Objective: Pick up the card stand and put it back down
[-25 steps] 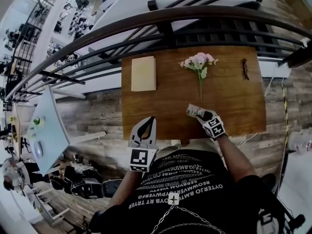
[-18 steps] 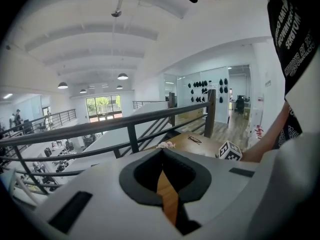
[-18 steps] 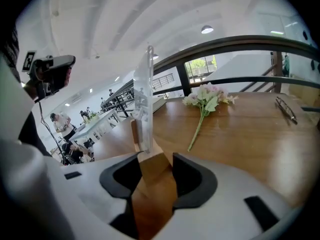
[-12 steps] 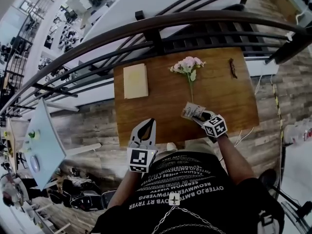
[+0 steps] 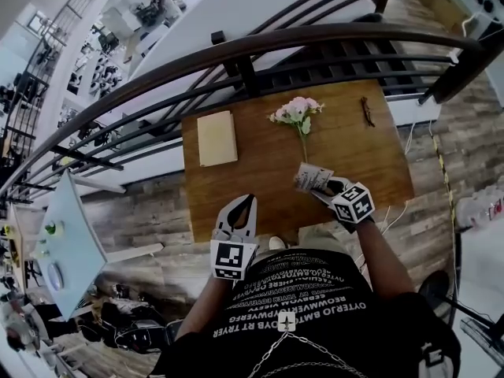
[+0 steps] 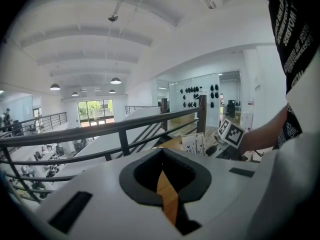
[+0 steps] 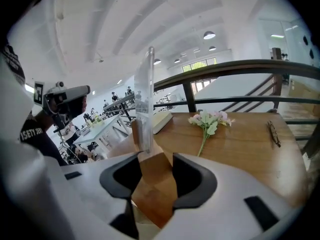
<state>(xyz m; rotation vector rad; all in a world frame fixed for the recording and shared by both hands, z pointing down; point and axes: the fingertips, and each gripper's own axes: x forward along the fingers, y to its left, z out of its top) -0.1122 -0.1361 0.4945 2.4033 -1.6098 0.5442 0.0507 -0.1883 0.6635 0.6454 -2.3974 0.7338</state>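
Note:
The card stand (image 5: 312,177), a wooden base with an upright clear sheet holding a printed card, is at the near middle of the wooden table (image 5: 370,156). My right gripper (image 5: 324,186) is shut on its wooden base. In the right gripper view the clear sheet (image 7: 144,104) rises just ahead of the right gripper (image 7: 155,159), with the wooden block between the pads. My left gripper (image 5: 242,205) hangs at the table's near edge, shut and holding nothing. From the left gripper (image 6: 162,156) the card stand (image 6: 194,144) shows to the right.
A cream book (image 5: 216,138) lies at the table's far left. Pink flowers (image 5: 294,110) lie in the far middle, and dark glasses (image 5: 366,111) at the far right. A dark metal railing (image 5: 315,42) runs right behind the table, with a drop beyond it.
The head view has shifted. The right gripper keeps its hold on the card stand, which now stands a little more upright. The left gripper stays at the table's edge.

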